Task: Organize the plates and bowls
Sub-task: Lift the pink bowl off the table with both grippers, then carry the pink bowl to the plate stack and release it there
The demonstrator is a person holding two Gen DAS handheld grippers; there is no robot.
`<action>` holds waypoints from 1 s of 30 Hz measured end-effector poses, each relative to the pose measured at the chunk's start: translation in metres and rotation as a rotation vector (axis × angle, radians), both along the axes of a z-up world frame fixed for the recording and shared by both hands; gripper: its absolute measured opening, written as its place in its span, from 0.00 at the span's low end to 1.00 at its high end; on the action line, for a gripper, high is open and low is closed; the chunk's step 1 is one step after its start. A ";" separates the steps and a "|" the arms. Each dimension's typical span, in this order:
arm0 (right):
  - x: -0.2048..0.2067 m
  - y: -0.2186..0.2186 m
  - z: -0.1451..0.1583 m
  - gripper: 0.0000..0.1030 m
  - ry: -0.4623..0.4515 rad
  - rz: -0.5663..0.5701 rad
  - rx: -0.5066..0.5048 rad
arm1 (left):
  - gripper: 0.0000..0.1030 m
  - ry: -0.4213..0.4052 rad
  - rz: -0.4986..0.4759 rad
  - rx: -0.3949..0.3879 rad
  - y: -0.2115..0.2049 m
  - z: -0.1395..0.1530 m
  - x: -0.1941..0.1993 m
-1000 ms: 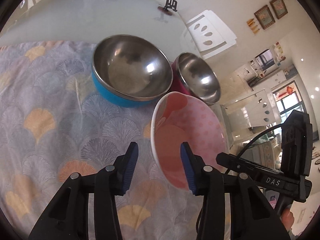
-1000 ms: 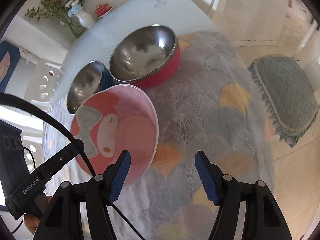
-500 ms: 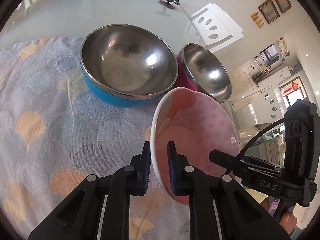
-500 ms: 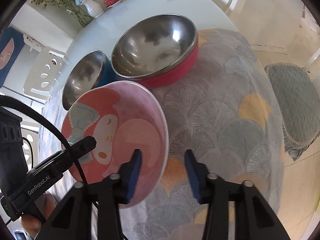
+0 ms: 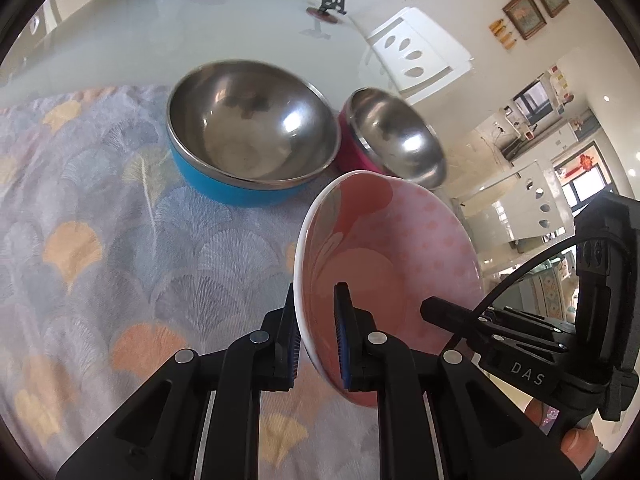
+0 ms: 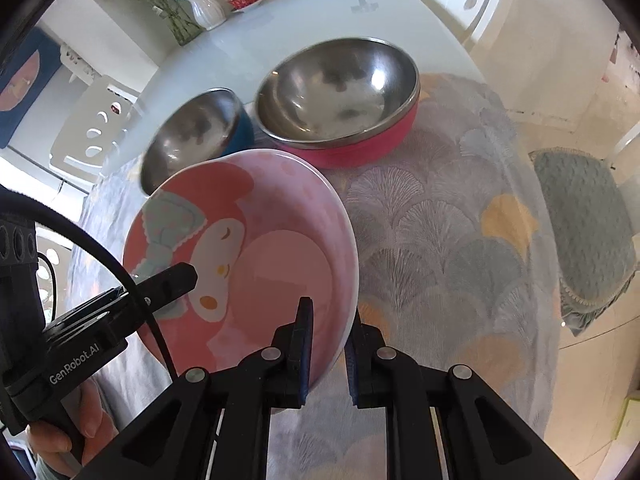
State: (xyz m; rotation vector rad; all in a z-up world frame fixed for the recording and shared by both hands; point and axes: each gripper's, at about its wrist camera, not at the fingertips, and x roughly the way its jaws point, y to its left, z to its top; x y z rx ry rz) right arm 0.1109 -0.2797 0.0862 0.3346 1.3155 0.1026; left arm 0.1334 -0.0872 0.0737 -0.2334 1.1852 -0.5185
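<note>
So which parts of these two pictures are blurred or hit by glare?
Left wrist view: the pink steel bowl is smeared at its rim, and the blue steel bowl shows bright highlights. Right wrist view: the blue bowl is blurred, and the floor at right is washed out by light.

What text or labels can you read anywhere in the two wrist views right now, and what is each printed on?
"DAS": white letters on the body of the right gripper, seen in the left wrist view.
"GenRobot.AI": white letters on the body of the left gripper, seen in the right wrist view.
The pink plate carries a cartoon face but no words.
The framed pictures on the wall are too small to read.
</note>
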 end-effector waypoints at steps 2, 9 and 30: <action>-0.009 0.003 0.012 0.13 -0.012 -0.003 0.003 | 0.12 -0.018 -0.001 -0.007 0.005 0.013 -0.010; -0.056 0.021 0.061 0.13 -0.070 -0.024 0.023 | 0.12 -0.098 -0.009 -0.033 0.028 0.058 -0.058; -0.210 0.084 0.068 0.13 -0.018 -0.071 0.042 | 0.12 -0.033 0.008 -0.056 0.084 0.043 -0.204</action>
